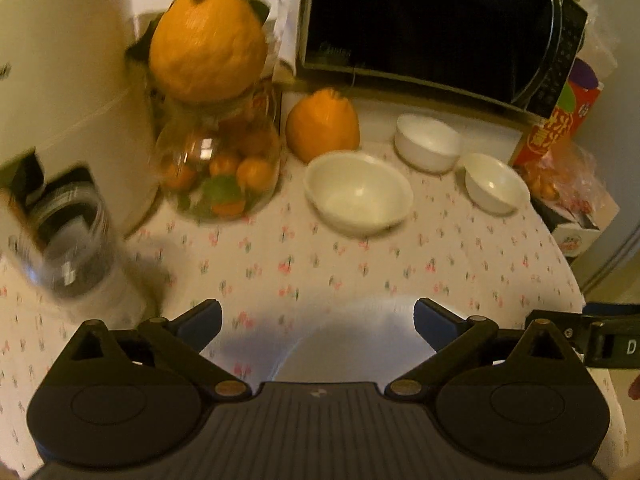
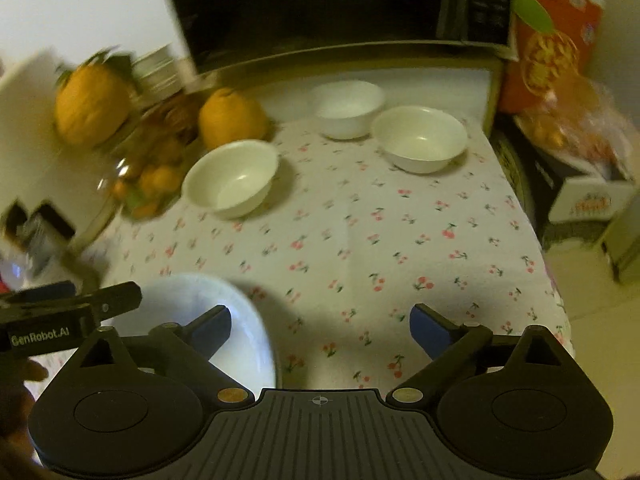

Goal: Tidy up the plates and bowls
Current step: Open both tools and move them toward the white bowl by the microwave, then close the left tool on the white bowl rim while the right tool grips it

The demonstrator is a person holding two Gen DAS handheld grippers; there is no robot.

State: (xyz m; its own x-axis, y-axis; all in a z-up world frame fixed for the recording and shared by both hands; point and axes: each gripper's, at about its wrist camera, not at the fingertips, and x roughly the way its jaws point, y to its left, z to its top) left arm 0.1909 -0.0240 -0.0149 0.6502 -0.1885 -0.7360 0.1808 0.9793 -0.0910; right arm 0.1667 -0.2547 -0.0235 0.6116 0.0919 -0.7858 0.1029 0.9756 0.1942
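Nearest us, the left gripper [image 1: 318, 318] and right gripper [image 2: 320, 326] both gape, holding nothing, over a smooth white plate [image 2: 224, 320] lying flat at the table's [image 2: 460, 264] near edge. Beyond, on the cherry-print cloth, three glossy round white bowls [image 2: 232, 176] [image 2: 348, 108] [image 2: 420, 138] sit apart and unstacked, so we judge most sorting remains.

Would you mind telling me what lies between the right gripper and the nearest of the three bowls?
Only bare cherry-print tablecloth, seen in the right wrist view, separates the open right gripper from the nearest bowl. The plate lies to the left, under the left finger.
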